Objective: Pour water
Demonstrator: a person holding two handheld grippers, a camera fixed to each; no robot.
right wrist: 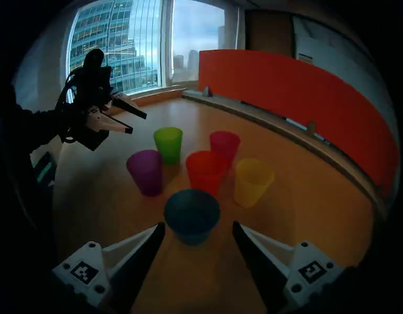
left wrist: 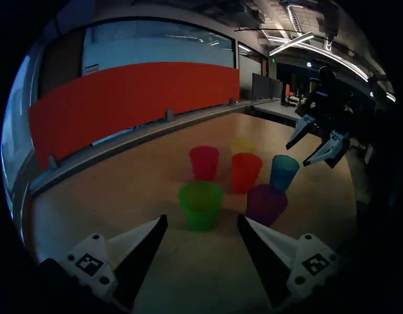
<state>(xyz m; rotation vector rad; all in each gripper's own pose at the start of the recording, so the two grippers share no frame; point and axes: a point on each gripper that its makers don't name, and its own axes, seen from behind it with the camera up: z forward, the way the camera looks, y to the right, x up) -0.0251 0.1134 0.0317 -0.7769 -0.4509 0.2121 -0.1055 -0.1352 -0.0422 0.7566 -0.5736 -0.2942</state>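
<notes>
Green cup (left wrist: 201,201) before left gripper (left wrist: 201,217), blue cup (right wrist: 192,212) before right gripper (right wrist: 197,224), contents unclear; both spread apart.

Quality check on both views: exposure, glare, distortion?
Left gripper view: dim overall, ceiling strips are the brightest spots, cups readable by colour, fisheye bows the red panel. Right gripper view: brighter, window backlights the left hand-held gripper to a near silhouette. No obvious motion blur in either.
</notes>
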